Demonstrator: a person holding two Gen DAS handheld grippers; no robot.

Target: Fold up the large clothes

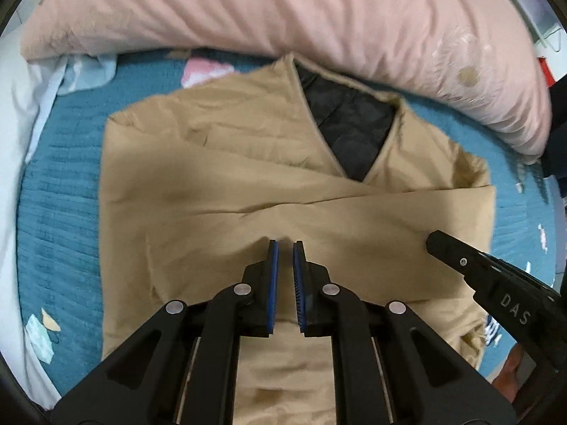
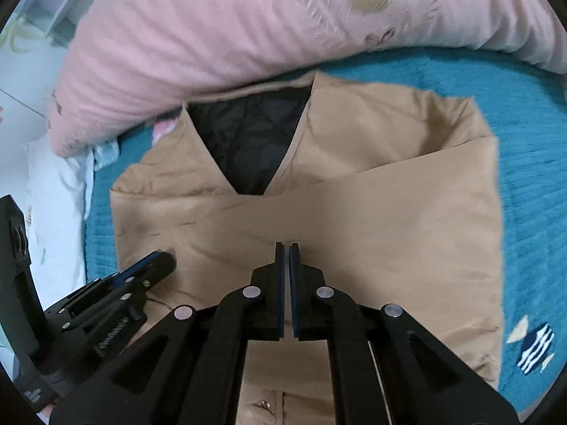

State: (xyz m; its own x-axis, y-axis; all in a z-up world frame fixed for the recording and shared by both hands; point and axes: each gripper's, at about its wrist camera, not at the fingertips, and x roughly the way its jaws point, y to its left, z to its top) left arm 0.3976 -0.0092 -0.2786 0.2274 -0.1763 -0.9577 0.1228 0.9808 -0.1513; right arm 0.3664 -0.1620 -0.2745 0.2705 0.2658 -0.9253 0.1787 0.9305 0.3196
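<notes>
Left wrist view: my left tool hovers nearly closed, empty, over the jacket lying folded on the bed; right tool closed, empty, above its middle.

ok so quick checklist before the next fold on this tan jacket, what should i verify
1. Sleeves folded across the tan jacket: ok, one band lies over the chest below the dark quilted lining.
2. Left claw free of cloth: ok, nearly shut, nothing between the pads.
3. Right claw free of cloth: ok, shut and empty.
4. Claws apart from each other: ok, they sit side by side over the jacket.
5. Room behind the collar: not ok, the pink duvet lies right against it.
6. Bottom hem lying flat: cannot tell, the claws hide it.
</notes>
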